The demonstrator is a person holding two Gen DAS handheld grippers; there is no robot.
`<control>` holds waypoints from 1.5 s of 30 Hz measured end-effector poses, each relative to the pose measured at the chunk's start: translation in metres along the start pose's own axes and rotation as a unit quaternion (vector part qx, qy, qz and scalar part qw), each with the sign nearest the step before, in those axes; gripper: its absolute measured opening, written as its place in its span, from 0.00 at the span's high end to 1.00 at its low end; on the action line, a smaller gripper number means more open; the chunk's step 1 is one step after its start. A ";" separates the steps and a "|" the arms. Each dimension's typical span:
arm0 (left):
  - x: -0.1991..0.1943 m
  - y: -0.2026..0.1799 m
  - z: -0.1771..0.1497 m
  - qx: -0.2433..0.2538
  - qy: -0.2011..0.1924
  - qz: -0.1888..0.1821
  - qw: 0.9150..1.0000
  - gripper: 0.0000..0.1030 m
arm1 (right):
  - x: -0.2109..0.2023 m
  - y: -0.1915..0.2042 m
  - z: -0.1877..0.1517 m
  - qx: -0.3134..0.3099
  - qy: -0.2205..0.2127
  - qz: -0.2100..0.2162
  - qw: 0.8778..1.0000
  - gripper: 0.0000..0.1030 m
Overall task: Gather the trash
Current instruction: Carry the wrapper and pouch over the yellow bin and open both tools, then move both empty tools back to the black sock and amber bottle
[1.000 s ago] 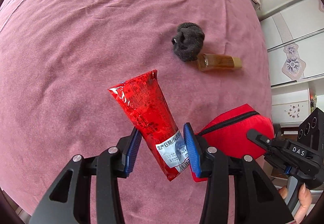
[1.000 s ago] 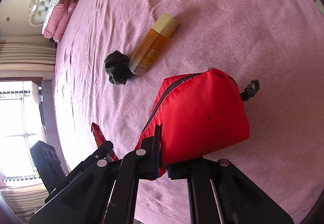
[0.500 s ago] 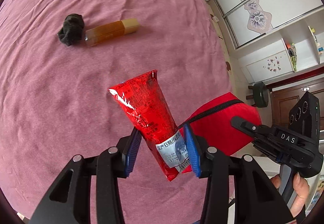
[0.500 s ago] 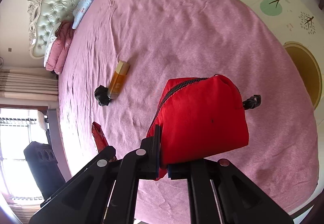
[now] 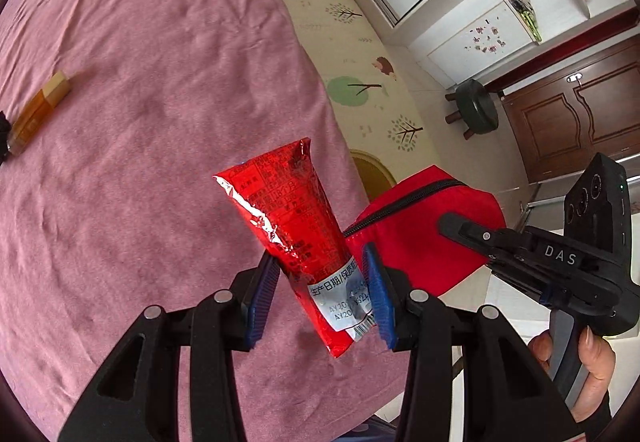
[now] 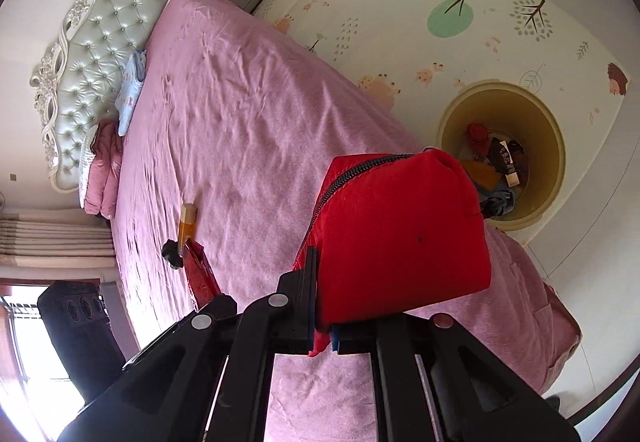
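My left gripper (image 5: pixel 320 294) is shut on a shiny red wrapper (image 5: pixel 288 218) with a white label, held in the air above the pink bed (image 5: pixel 140 122). My right gripper (image 6: pixel 322 326) is shut on the edge of a red zippered pouch (image 6: pixel 400 238), also lifted above the bed. The pouch shows in the left wrist view (image 5: pixel 420 230) beside the wrapper. The wrapper shows edge-on in the right wrist view (image 6: pixel 200 274). A yellow bin (image 6: pixel 552 146) with several items inside stands on the floor by the bed.
An amber bottle (image 5: pixel 38 112) and a black balled sock (image 6: pixel 172 252) lie on the bed. The bed has a tufted headboard (image 6: pixel 96 62) and pillows. A patterned play mat (image 6: pixel 480 2) covers the floor. A green stool (image 5: pixel 476 106) stands near a wooden door.
Both grippers have risen and swung toward the bed's edge with their loads. The floor, stool and yellow bin have come into view; the bottle and sock have slid away to the left.
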State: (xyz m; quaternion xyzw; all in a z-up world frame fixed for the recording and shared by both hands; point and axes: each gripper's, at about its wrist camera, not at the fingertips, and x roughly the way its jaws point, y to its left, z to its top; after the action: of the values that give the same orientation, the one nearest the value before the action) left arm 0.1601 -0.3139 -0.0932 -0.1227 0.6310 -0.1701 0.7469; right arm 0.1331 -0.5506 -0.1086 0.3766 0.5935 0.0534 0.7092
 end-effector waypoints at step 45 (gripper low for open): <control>0.182 -0.145 0.073 0.154 0.133 0.029 0.979 0.11 | -0.023 -0.140 0.101 0.033 -0.044 -0.081 0.995 0.59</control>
State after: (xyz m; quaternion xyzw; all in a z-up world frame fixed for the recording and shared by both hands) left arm 0.2443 -0.5232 -0.1870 0.0357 0.6941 -0.2585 0.6709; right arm 0.1632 -0.7091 -0.1726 0.3521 0.5917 -0.0405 0.7241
